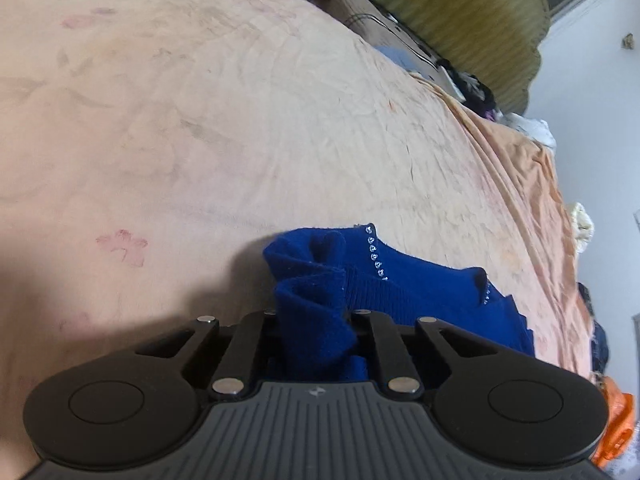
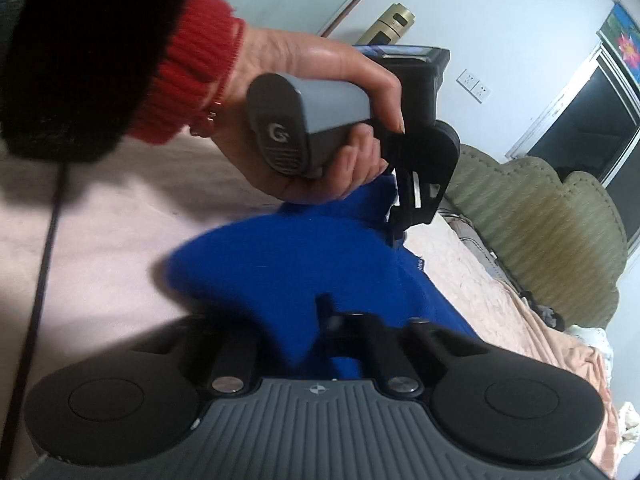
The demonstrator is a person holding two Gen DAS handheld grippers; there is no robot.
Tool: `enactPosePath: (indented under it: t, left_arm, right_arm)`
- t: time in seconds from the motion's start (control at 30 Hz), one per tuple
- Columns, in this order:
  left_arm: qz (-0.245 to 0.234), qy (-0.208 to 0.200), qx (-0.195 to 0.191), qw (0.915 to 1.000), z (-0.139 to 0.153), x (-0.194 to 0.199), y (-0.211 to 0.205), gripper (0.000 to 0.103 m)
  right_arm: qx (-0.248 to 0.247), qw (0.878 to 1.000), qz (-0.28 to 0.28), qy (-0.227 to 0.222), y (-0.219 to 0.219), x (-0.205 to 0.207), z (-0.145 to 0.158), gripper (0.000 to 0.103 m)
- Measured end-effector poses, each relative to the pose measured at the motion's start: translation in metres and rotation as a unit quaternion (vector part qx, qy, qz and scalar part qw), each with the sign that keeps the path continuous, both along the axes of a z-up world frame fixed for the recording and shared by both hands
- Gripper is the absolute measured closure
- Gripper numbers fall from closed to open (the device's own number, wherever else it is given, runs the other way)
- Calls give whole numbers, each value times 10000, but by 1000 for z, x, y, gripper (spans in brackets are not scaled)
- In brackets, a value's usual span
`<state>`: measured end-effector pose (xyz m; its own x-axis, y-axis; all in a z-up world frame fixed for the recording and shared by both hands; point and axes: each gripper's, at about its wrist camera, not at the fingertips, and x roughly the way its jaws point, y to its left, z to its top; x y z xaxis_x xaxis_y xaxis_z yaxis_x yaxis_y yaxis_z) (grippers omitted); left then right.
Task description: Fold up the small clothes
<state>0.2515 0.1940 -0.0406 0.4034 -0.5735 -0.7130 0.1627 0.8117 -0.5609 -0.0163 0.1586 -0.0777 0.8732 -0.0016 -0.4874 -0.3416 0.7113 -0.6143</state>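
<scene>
Left tool [image 1: 316, 320] is clamped on a bunched fold of the blue knit garment [image 1: 384, 292], fabric wedged between the black fingers [image 1: 250, 344] and pushed up in ridges just ahead of them. A row of small clear beads [image 1: 374, 252] runs along one edge of the garment (looks like a neckline trim, can't confirm). The rest of the garment trails off toward the right of the left wrist view and lies on the peach bedsheet [image 1: 240, 120], which is creased and has faded pink floral marks. Beyond the sheet: a green padded headboard [image 1: 460, 12] and mixed clutter along the bed's far edge, too blurred to name.

Right tool [image 2: 328, 320] is also closed on the same blue garment [image 2: 280, 256], cloth draped over and between its fingers; edges are motion-blurred. In the right wrist view, a hand [image 2: 320, 80] with a red knit cuff [image 2: 188, 64] under a black fuzzy sleeve [image 2: 88, 48] grips the grey handle of the left tool, whose black tip [image 2: 420, 192] touches the garment's far end. Garment spans between both tools, above the bedsheet [image 2: 100, 240]. White wall with sockets [image 2: 474, 84] behind.
</scene>
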Motion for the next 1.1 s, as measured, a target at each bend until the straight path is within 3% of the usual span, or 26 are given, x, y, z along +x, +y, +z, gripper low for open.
enactPosePath:
  t: [0.23, 0.43, 0.6, 0.77, 0.97, 1.1]
  left_arm:
    - [260, -753, 615, 9949, 59, -27, -38, 91]
    - [122, -1083, 939, 9896, 99, -38, -112, 91]
    - [-268, -1528, 1487, 9766, 104, -50, -200, 91]
    - [-735, -1590, 1838, 9672, 78, -54, -286, 92]
    - [-1162, -1880, 2211, 9499, 55, -69, -353, 96]
    - [-1442, -1698, 2187, 9500, 45, -66, -378, 96]
  right_arm:
    - [1096, 9929, -367, -284, -52, -20, 41, 98]
    - [2183, 9666, -1180, -647, -135, -48, 81, 99]
    - [3070, 9296, -1895, -755, -214, -74, 91, 99]
    - [3919, 8823, -2506, -711, -285, -96, 70, 100]
    - [4835, 8194, -3045, -460, -338, -114, 37, 100]
    - [5227, 7910, -3167, -286, -359, -113, 25, 99]
